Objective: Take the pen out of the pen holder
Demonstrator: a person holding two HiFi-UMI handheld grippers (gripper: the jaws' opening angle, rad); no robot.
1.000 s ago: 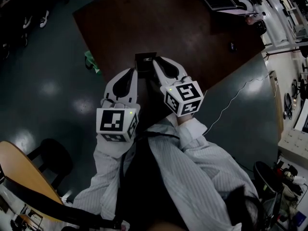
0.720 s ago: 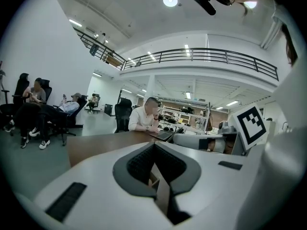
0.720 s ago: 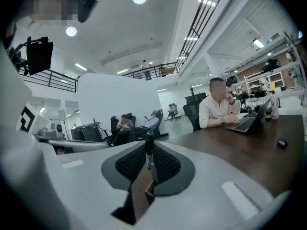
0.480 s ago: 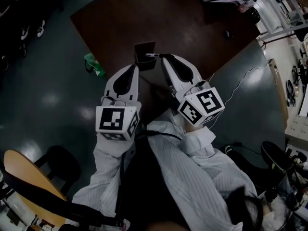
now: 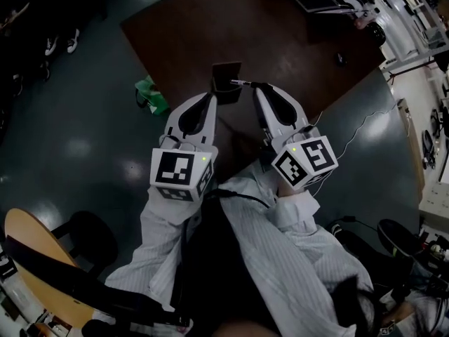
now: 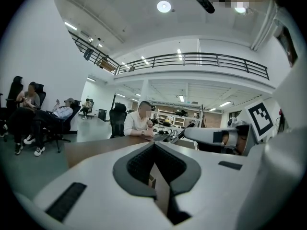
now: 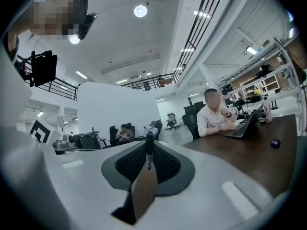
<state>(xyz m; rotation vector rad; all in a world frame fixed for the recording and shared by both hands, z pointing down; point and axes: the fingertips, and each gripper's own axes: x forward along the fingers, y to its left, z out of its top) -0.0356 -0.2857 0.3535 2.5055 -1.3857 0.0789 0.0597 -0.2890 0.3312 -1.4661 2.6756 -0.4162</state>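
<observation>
Pen [image 5: 240, 83] sits pinched at the very tip of the right gripper [image 7: 149, 146], jaws closed on it, just beside the rim of the pen holder [image 5: 226, 72] on the counter [image 5: 280, 41]. Can't tell if it's fully clear of the holder. Empty left gripper [image 6: 153, 147] has jaws together, near the holder's near side. Risks: tip-only grip on a thin pen could let it pivot or slip. A sideways pull could catch the rim and tip the unbraced holder.
</observation>
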